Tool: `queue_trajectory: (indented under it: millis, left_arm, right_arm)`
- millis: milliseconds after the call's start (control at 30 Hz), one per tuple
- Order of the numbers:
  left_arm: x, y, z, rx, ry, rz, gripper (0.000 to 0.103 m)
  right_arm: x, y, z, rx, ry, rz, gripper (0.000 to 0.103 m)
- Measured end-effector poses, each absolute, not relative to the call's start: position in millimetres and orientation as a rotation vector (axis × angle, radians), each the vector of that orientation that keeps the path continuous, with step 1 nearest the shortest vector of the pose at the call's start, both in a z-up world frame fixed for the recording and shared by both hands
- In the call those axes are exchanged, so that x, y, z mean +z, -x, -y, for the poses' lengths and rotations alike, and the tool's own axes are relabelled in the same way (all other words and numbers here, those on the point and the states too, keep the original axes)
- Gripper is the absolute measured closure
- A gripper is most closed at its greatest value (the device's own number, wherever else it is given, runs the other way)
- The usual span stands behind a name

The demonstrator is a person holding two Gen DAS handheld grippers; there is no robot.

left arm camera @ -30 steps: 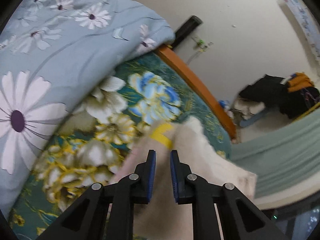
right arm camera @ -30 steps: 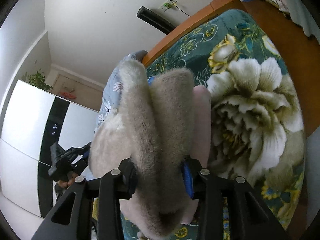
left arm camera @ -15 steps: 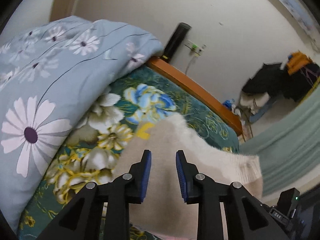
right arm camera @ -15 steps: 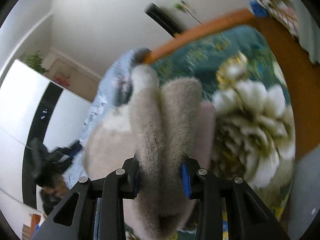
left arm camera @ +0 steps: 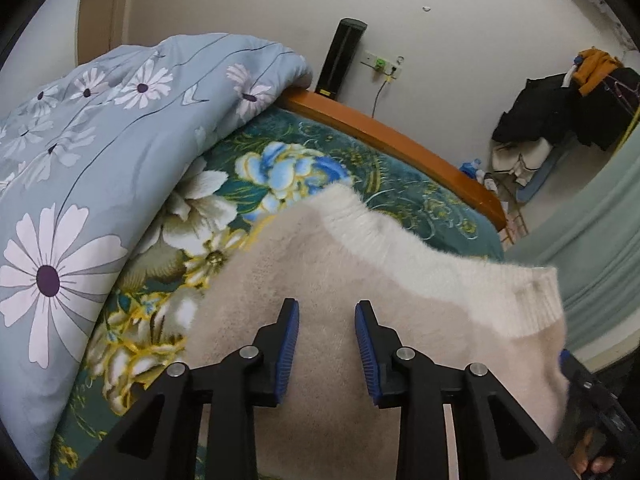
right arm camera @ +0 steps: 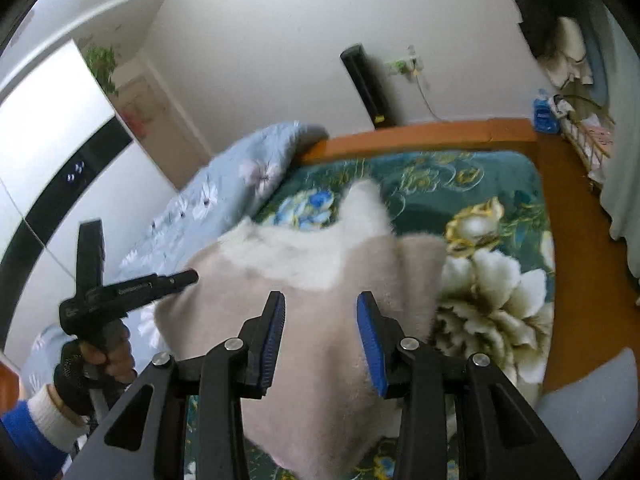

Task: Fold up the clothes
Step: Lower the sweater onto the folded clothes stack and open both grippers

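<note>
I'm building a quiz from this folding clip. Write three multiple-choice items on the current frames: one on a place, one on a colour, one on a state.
1. Where does the fluffy beige-and-white sweater lie?
A. On the green floral bed blanket
B. On the floor
C. On a chair

2. What colour are the pads on the left gripper's fingers?
A. Red
B. Blue
C. Yellow

3. In what state is the right gripper?
A. Shut on the sweater
B. Shut on the light blue daisy-print quilt
C. Open, nothing between its fingers

Answers:
1. A, the sweater is spread on the floral blanket, beside the quilt.
2. B, blue ribbed pads line both fingers.
3. C, the fingers stand apart above the sweater, gripping nothing.
</note>
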State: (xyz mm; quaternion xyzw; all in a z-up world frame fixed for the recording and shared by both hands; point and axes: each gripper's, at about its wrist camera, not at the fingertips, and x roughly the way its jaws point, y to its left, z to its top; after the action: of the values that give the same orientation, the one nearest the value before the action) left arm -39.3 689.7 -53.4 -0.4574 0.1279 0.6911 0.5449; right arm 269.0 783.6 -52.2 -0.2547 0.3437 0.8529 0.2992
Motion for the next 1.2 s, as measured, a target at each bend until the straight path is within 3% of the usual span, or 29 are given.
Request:
queue_trajectory:
  millis: [100, 233, 333, 400, 467, 733, 967, 1200]
  left_arm:
    - [-53, 38, -687, 1.63, 1.097, -0.289, 0.071]
    - [-41, 26, -675, 1.69, 1.096, -0.329, 0.07]
    - [-39, 3, -640, 1.717, 1.075, -0.279, 0.053]
    - [-43, -19, -614, 1.735, 1.048, -0.259, 0.035]
    - [-53, -39, -593, 1.762, 1.038, -0.252, 0.029]
    - [-90, -82, -555, 1.883, 1.065, -0.218, 0.019]
    - [-95, -95, -549, 1.983, 0.898, -0.251, 0.0]
    - [-107, -81, -545, 1.967, 0.937, -0.222, 0.0]
  right_arm:
    - [-89, -272, -803, 2.152, 0.711, -1.101, 0.065]
    - [-85, -281, -800, 2.151, 0.663, -1.132, 0.065]
    - [-71, -289, -783, 2.167, 0.626, -1.088, 0.064]
    - [-65, -294, -764, 2.187, 0.604, -1.053, 0.058]
    - [-73, -301, -743, 2.195, 0.608, -1.031, 0.056]
    - [-112, -315, -688, 2.153, 0.665, -0.995, 0.049]
    - [-131, -309, -673, 2.137, 0.729, -0.926, 0.048]
    - [-143, -295, -668, 2.129, 0.76, -0.814, 0.047]
